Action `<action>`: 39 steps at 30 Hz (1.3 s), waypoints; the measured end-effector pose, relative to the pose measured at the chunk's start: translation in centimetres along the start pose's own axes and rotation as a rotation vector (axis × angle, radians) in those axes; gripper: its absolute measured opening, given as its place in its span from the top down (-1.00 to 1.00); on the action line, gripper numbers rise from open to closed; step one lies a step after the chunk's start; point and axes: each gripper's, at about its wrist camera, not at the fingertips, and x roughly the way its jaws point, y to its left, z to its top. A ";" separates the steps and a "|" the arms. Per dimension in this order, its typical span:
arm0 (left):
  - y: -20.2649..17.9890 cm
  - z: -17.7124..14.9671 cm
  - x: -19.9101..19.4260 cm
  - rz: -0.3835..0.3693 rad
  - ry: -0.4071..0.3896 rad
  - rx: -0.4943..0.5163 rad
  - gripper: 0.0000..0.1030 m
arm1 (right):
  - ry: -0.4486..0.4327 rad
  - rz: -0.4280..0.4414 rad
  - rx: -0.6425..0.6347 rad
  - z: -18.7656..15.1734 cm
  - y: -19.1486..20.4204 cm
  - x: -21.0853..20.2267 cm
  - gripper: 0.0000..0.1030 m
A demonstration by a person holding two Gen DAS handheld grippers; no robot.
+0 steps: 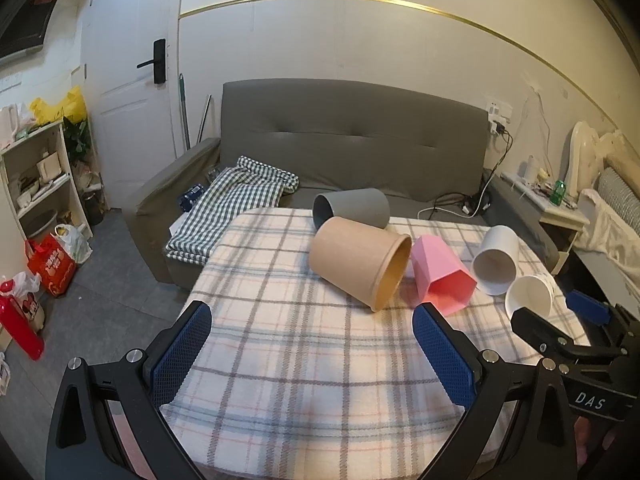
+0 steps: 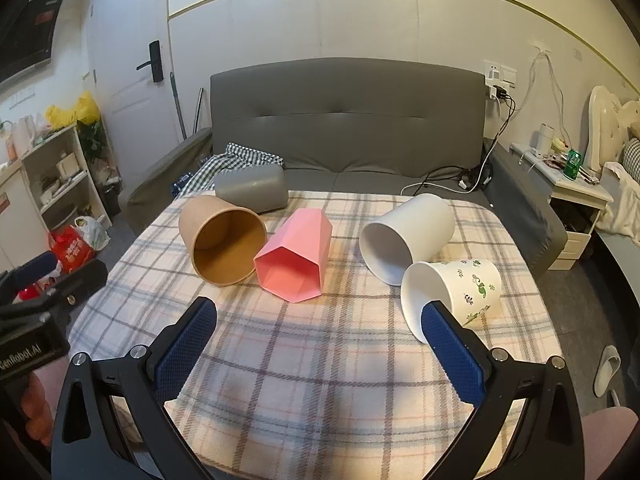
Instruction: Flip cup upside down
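Several cups lie on their sides on the plaid-covered table: a grey cup, a brown paper cup, a pink faceted cup, a plain white cup and a white cup with green leaf print. In the left wrist view the brown cup and pink cup lie ahead of my left gripper, which is open and empty above the cloth. My right gripper is open and empty; its right finger overlaps the printed cup's rim.
A grey sofa with a checked cloth stands behind the table. A shelf unit and bags stand on the left, a bedside cabinet on the right. Cables lie on the sofa seat.
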 end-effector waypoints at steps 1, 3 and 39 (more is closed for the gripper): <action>0.2 0.1 0.0 0.001 0.001 -0.006 -1.00 | 0.004 0.001 -0.004 0.0 0.1 0.1 -1.00; 0.8 0.3 0.3 0.010 0.010 -0.018 -1.00 | 0.011 0.005 -0.014 0.3 0.1 0.3 -1.00; 9.7 1.2 11.2 0.134 0.232 -0.103 -1.00 | 0.330 0.293 -0.482 7.3 10.6 17.1 -1.00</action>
